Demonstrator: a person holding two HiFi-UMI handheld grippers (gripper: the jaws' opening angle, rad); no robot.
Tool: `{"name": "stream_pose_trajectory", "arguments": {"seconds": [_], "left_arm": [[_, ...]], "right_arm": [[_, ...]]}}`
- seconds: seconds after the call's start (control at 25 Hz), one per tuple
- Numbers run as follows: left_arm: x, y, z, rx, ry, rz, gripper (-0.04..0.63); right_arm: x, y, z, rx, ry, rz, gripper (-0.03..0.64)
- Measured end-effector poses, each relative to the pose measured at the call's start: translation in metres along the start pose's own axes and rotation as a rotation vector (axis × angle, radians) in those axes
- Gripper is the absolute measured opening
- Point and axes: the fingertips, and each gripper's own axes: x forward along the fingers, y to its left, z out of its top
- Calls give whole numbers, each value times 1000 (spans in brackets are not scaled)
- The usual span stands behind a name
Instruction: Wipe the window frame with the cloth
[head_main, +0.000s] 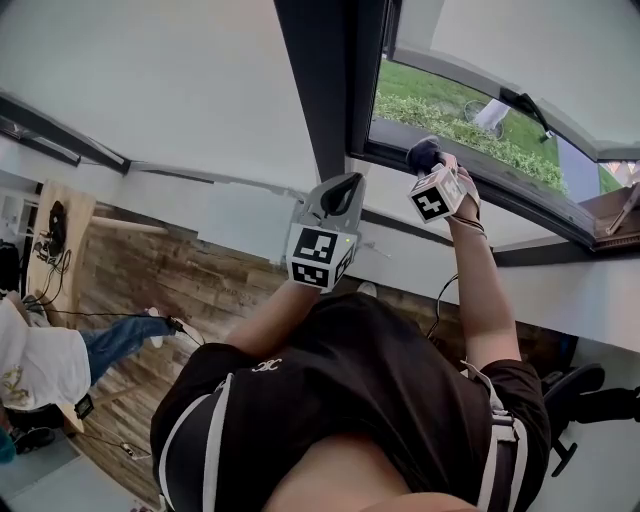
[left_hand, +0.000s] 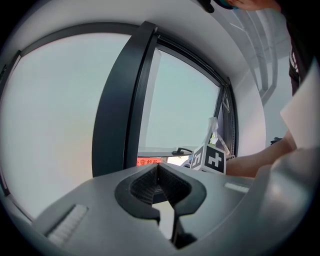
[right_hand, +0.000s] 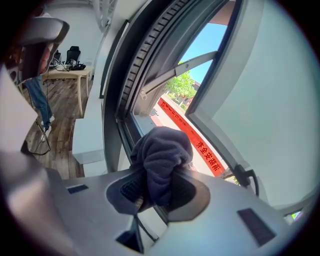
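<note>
A dark blue-grey cloth (right_hand: 162, 160) is bunched between the jaws of my right gripper (right_hand: 157, 192), which is shut on it. In the head view the cloth (head_main: 424, 155) rests against the lower rail of the dark window frame (head_main: 400, 162), with the right gripper (head_main: 432, 172) just below it. My left gripper (head_main: 341, 193) hovers beside the frame's vertical post (head_main: 318, 90), shut and holding nothing. Seen from the left gripper view, its jaws (left_hand: 159, 187) meet at the tips, and the post (left_hand: 120, 107) stands straight ahead.
The window sash (head_main: 520, 85) is swung open outward, with a handle (right_hand: 246, 176) on it and grass (head_main: 440, 105) outside. A white sill (head_main: 440, 250) runs under the frame. Another person (head_main: 60, 355) sits on the wooden floor at left, near a desk (right_hand: 65, 75).
</note>
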Motion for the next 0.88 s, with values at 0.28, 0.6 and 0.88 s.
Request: {"name": "stream_pose_trajectory", "arguments": {"seconds": [0.28,0.6,0.88], "left_arm": [[12,-16,0,8,6,-43,9],[21,-30,-1,10,13,-88,9],[31,-39,-2,14,19,-121,9]], "right_arm": [[-12,-17,-33,68,45,-32,98],[-22,-38,-64,123,71,-75,98],[-31,-52,-91,180,103,-98,98]]}}
